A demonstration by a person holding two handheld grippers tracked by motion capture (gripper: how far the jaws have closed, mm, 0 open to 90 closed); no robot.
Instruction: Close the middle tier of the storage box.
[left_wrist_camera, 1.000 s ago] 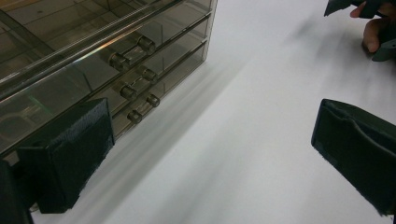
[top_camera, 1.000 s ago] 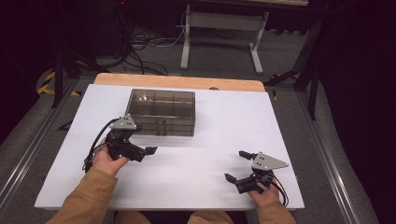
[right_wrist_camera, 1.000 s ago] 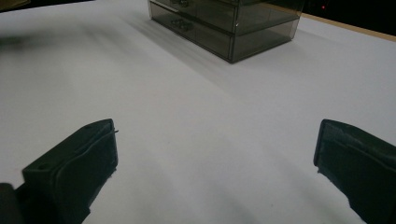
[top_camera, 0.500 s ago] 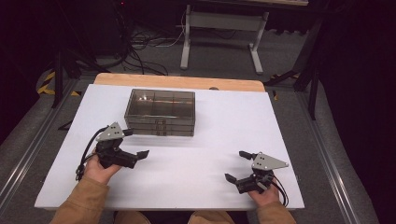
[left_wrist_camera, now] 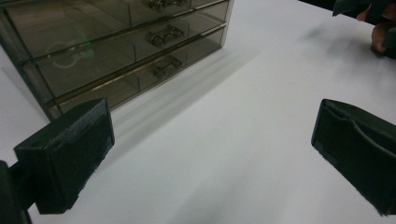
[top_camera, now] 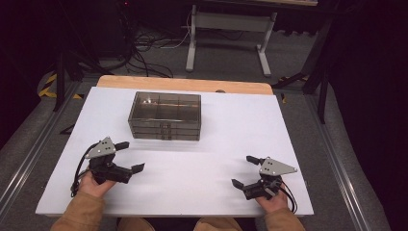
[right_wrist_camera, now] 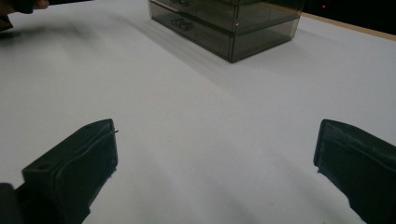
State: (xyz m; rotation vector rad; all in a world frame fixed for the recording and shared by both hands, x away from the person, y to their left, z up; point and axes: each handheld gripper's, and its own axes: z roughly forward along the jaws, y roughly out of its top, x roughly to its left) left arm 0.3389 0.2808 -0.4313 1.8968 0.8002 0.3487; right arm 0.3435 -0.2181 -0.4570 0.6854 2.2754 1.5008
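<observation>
high view, lower left of frame: left gripper (top_camera: pixel 126 158), jaws spread wide, nothing between them, low over the white desk (top_camera: pixel 226 139). lower right: right gripper (top_camera: pixel 243 171), jaws likewise apart and empty. further up, centre-left: smoked drawer box (top_camera: pixel 165 115), drawer fronts and handles facing the person, long axis across the frame. left gripper is nearer; box lies ahead and slightly right of its jaws.

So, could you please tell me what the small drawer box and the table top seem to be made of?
Drawer box: probably smoke-tinted clear plastic, glossy; its dividers and drawer handles show through the walls. Table top: matte white sheet, material unclear, over a pale wood-look edge at the far side.
</observation>
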